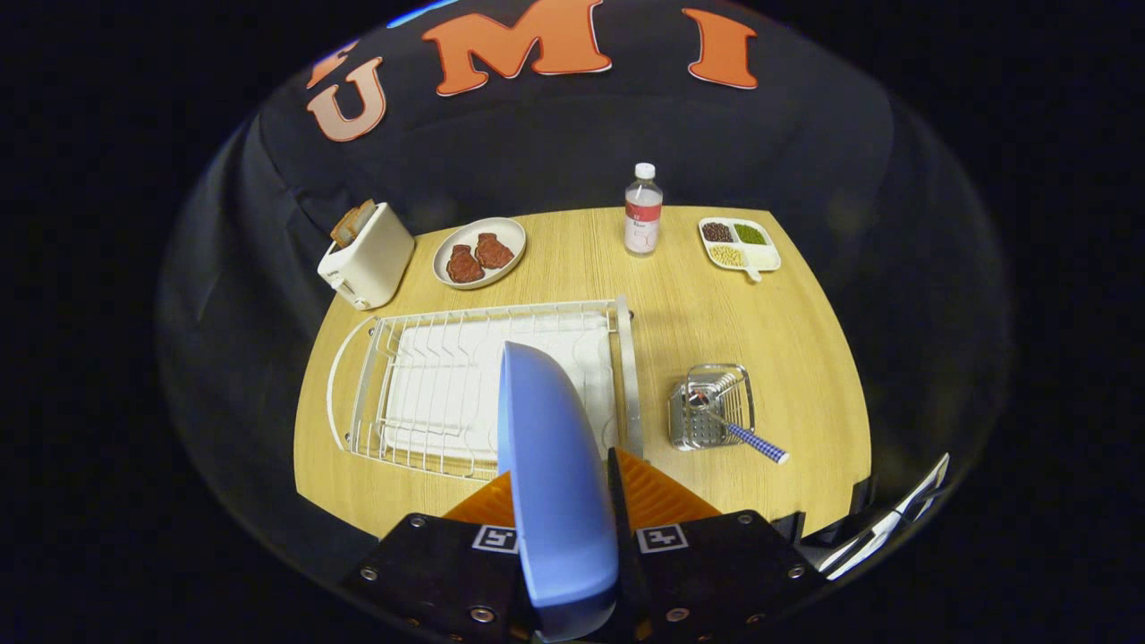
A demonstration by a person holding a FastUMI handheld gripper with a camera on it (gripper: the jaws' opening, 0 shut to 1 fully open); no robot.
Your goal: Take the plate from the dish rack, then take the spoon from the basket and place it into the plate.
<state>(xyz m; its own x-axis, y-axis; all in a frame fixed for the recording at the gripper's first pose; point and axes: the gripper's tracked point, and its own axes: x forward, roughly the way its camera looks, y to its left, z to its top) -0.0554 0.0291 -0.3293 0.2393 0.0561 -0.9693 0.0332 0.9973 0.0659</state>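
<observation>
Taking the dish rack (465, 385) as the landmark: behind its left end stands a toaster (367, 255), and behind its middle a dish with two brown pieces (480, 252). The rack itself looks empty of crockery. The blue plate (555, 483) is held on edge above the rack's right part, clamped between both fingers of the hand-held gripper (564, 510). Right of the rack sits the small metal basket (711, 407) with the spoon (733, 429) lying in it, handle poking out toward the gripper. Farther back on the counter (805, 358) are a bottle (643, 210) and a divided tray (739, 243). The risk I see — the plate pivoting or slipping in so narrow an edge grip, or clipping the rack's wires while being carried aside.
</observation>
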